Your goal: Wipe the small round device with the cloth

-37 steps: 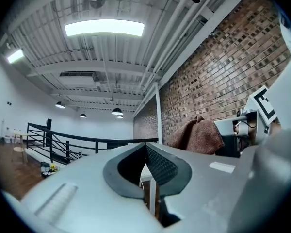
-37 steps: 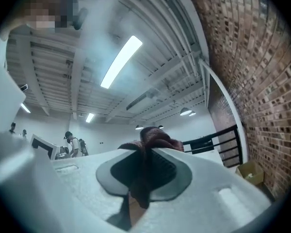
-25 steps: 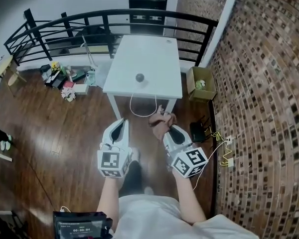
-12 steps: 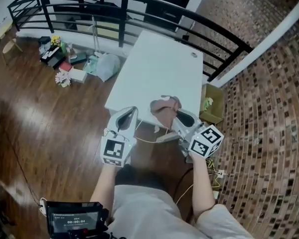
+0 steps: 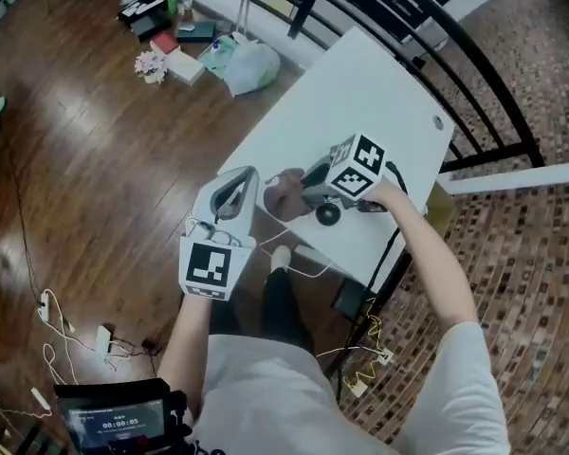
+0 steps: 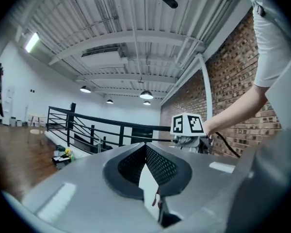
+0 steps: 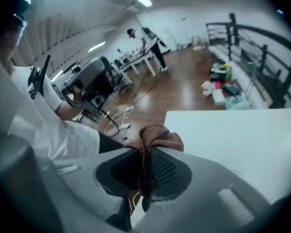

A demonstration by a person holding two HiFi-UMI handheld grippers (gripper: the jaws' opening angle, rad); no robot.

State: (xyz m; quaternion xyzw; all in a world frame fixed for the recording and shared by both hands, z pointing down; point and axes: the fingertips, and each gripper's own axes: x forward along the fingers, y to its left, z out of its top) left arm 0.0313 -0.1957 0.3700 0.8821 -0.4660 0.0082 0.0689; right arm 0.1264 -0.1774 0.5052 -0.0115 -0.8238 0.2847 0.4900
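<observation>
The small round device [image 5: 328, 214] is a dark ball near the front edge of the white table [image 5: 379, 93]. A white cable [image 5: 299, 265] hangs from that edge. My right gripper [image 5: 300, 187] reaches in from the right, shut on a bunched brown cloth [image 5: 283, 195], which hangs just left of the device. In the right gripper view the cloth [image 7: 155, 137] bulges out above the pinched jaws of the right gripper [image 7: 144, 155], and the device is hidden. My left gripper [image 5: 241, 178] is at the table's front corner, jaws together with nothing held, as the left gripper view shows for the left gripper [image 6: 145, 147].
A black railing [image 5: 360, 3] runs behind the table. Bags and small items [image 5: 194, 41] lie on the wooden floor at the upper left. Loose cables [image 5: 62, 320] trail at the lower left. A brick wall [image 5: 541, 254] is on the right.
My right gripper has swung the cloth over the table and now holds it next to the device. The left gripper has come up to the table's corner. The head view has shifted.
</observation>
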